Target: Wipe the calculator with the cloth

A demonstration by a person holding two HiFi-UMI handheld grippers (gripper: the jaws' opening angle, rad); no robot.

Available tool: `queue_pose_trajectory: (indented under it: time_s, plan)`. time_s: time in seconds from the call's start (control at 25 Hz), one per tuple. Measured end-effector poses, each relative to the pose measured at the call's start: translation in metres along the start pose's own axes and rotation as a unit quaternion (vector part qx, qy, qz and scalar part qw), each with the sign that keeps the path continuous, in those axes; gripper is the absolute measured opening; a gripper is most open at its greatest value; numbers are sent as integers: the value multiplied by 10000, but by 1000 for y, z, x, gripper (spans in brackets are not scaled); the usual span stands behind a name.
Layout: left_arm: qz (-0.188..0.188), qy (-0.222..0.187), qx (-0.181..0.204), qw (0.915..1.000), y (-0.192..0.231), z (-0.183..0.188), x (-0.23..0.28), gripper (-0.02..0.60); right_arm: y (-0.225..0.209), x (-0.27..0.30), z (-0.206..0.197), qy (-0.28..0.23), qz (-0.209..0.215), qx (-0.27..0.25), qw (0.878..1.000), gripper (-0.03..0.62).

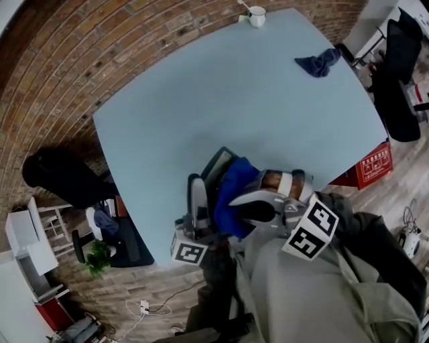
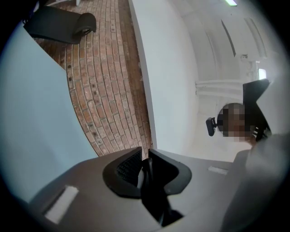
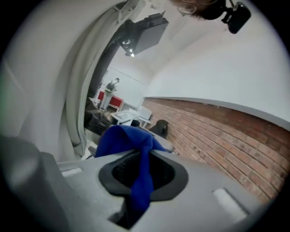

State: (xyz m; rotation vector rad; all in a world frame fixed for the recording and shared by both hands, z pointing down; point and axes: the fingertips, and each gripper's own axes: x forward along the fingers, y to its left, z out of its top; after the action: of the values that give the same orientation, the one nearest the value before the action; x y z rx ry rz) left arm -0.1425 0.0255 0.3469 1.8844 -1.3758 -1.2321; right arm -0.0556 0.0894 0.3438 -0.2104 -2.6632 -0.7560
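In the head view both grippers hang over the near edge of the light blue table (image 1: 221,87). My left gripper (image 1: 197,185) is shut on a dark calculator (image 1: 218,163) that stands tilted on edge. In the left gripper view the calculator (image 2: 154,195) shows as a thin dark slab pinched between the jaws of my left gripper (image 2: 145,170). My right gripper (image 1: 234,203) is shut on a bright blue cloth (image 1: 236,182), which bunches against the calculator's right side. In the right gripper view the cloth (image 3: 136,140) runs down between the jaws of my right gripper (image 3: 142,171).
A second, darker blue cloth (image 1: 320,62) lies at the table's far right, and a white mug (image 1: 257,16) stands at the far edge. Around the table, on a brick floor, are a black chair (image 1: 60,175), a small plant (image 1: 99,258) and a red box (image 1: 372,167).
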Motion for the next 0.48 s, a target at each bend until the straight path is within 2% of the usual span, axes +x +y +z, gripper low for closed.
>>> queue_pose_trajectory:
  time_s: [0.16, 0.24, 0.36, 0.48]
  plan:
    - [92, -52, -44, 9999, 7, 5, -4, 43, -35, -23, -42, 619, -603, 282, 9959, 52]
    - [78, -100, -32, 9999, 7, 8, -4, 43, -40, -31, -50, 706, -732, 471, 9937, 52]
    - [147, -107, 6, 9998, 7, 6, -2, 43, -32, -33, -47, 687, -735, 443, 9939, 51]
    - [193, -322, -316, 9988, 8, 4, 1, 43, -17, -28, -31, 500, -494, 234, 9973, 51]
